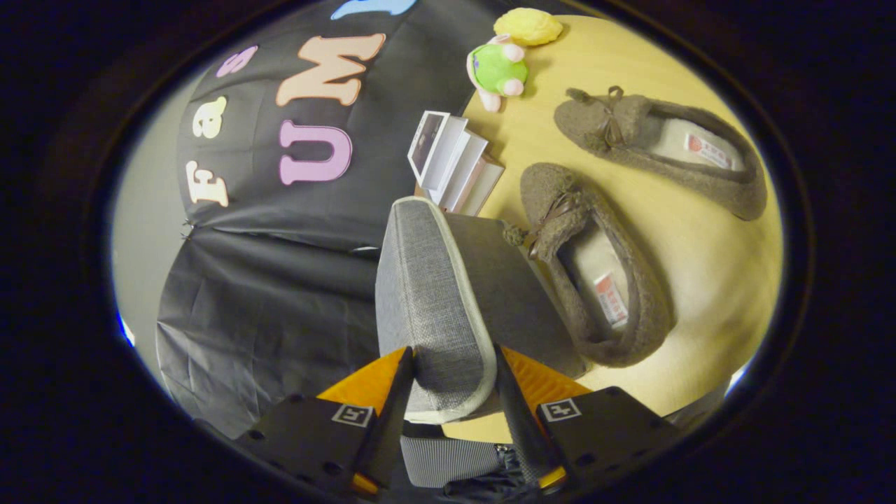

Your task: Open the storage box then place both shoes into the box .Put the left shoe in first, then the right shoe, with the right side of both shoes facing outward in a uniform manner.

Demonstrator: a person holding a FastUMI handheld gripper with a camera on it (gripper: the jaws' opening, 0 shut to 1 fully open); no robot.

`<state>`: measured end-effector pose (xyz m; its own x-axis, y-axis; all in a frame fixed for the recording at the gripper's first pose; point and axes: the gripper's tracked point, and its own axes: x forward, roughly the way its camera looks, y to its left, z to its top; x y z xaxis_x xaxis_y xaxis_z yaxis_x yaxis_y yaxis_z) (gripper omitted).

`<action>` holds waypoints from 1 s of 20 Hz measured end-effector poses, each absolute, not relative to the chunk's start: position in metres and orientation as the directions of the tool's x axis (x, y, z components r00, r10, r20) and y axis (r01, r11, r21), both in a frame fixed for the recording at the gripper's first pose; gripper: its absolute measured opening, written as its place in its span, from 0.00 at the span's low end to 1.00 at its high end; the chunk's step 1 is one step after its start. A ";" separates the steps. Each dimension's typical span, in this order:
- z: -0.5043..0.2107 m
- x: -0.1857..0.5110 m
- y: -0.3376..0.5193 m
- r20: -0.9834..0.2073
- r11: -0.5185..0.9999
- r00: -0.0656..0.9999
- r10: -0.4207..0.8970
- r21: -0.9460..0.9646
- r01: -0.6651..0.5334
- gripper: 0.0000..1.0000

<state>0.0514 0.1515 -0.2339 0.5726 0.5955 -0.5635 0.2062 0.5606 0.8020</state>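
Looking past our gripper, we cannot see inside the storage box, hidden under the raised grey woven lid we pinch between both fingers. Two fuzzy brown shoes lie on the wooden tabletop beside it, near small white boxes and two plush toys.

Counted: two brown slippers, two plush toys, one grey fabric lid, one stack of white boxes, one gripper clamped on the lid.
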 end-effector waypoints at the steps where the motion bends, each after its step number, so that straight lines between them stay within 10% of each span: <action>1: -0.233 0.052 0.150 -0.567 0.570 0.576 0.588 0.796 0.202 0.72; 10: -0.200 0.055 0.133 -0.496 0.521 0.644 0.582 0.836 0.173 0.14; 20: -0.107 0.052 0.174 -0.350 0.518 0.701 0.621 0.854 -0.033 0.14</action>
